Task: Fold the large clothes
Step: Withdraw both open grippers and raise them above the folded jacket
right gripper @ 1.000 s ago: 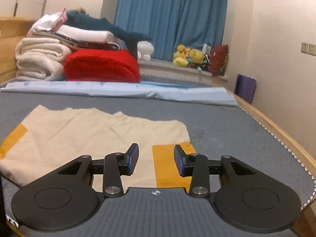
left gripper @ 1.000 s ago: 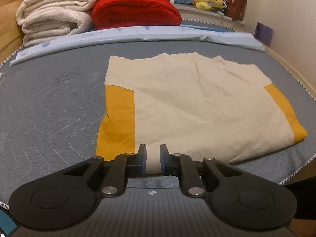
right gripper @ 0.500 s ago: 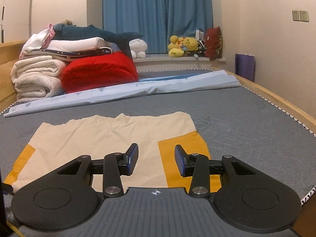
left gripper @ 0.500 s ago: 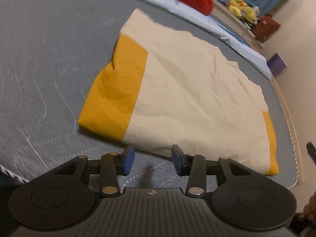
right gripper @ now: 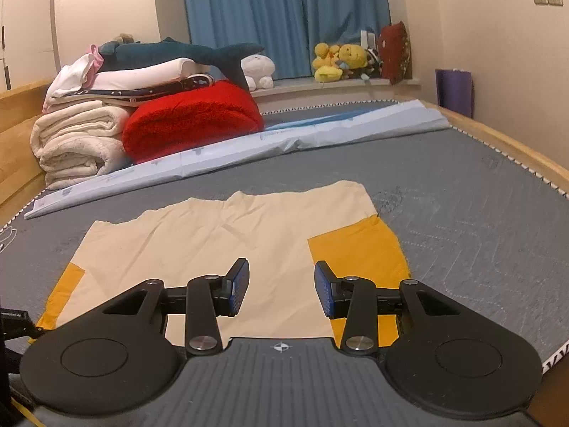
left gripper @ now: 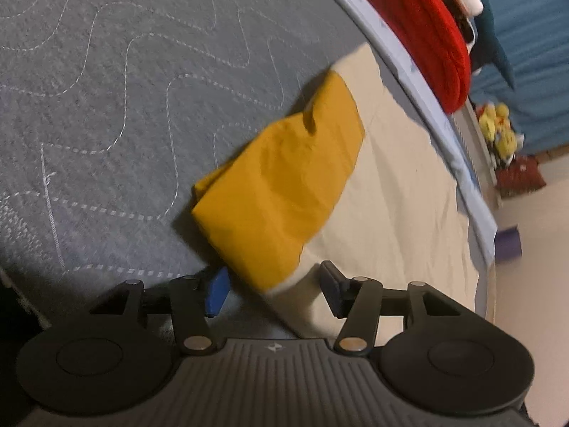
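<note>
A grey quilted bed (right gripper: 444, 192) fills the room's floor space, with stacked white towels (right gripper: 74, 142) and a red blanket (right gripper: 192, 121) at its far edge before blue curtains (right gripper: 284, 17). On the bed lies the cream garment (right gripper: 227, 235) with yellow sleeves, spread flat — it looks already folded once into a broad rectangle, with the narrower folds still to do.

At its left end, the left claw (left gripper: 272, 291) has just been opening; its jaws stand released, nothing pinched, and the near corner of the left yellow sleeve (left gripper: 281, 192) sits just between and ahead of them, the cloth slightly humped there. I judge it is lining up to grip that corner.

Further right, the right claw (right gripper: 281, 290) hovers half open and empty over the garment's near edge, where cream cloth meets the right yellow sleeve (right gripper: 359, 252) — the sleeve lies just beyond its right finger.
</note>
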The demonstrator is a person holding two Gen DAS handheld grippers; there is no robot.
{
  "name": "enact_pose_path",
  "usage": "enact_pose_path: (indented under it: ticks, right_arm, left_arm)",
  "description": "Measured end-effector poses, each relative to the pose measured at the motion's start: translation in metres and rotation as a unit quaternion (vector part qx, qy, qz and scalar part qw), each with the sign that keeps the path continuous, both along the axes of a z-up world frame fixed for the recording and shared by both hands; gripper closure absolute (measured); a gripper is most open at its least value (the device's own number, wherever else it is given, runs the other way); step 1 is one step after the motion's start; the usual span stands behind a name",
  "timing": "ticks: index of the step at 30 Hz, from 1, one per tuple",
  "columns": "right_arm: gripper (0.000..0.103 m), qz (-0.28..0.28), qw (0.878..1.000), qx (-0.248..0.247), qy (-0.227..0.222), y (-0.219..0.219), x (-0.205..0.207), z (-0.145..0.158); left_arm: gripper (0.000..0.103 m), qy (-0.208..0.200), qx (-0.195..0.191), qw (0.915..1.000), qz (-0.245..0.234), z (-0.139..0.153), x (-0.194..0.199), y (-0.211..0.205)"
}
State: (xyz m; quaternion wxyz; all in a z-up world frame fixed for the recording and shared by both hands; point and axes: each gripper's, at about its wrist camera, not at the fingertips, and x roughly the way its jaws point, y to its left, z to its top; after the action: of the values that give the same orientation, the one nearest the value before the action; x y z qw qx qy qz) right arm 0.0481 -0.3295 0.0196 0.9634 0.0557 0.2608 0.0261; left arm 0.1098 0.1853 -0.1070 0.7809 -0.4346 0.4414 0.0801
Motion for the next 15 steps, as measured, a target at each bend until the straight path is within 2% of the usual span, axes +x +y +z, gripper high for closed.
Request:
enact_pose_path:
  ticks: [13, 14, 15]
  right_arm:
    - [0.061, 0.044, 0.999, -0.021, 0.005, 0.017, -0.002, -0.003]
    - [0.061, 0.046, 0.999, -0.022, 0.007, 0.018, -0.002, -0.004]
    - [0.061, 0.048, 0.999, -0.023, 0.008, 0.019, -0.002, -0.004]
  left_arm:
    - [0.037, -0.042, -0.022, 0.9976, 0.050, -0.013, 0.033, 0.000]
    - [0.039, -0.044, -0.020, 0.9975, 0.053, -0.013, 0.035, 0.000]
    - [0.053, -0.045, -0.016, 0.9976, 0.049, -0.013, 0.037, -0.002]
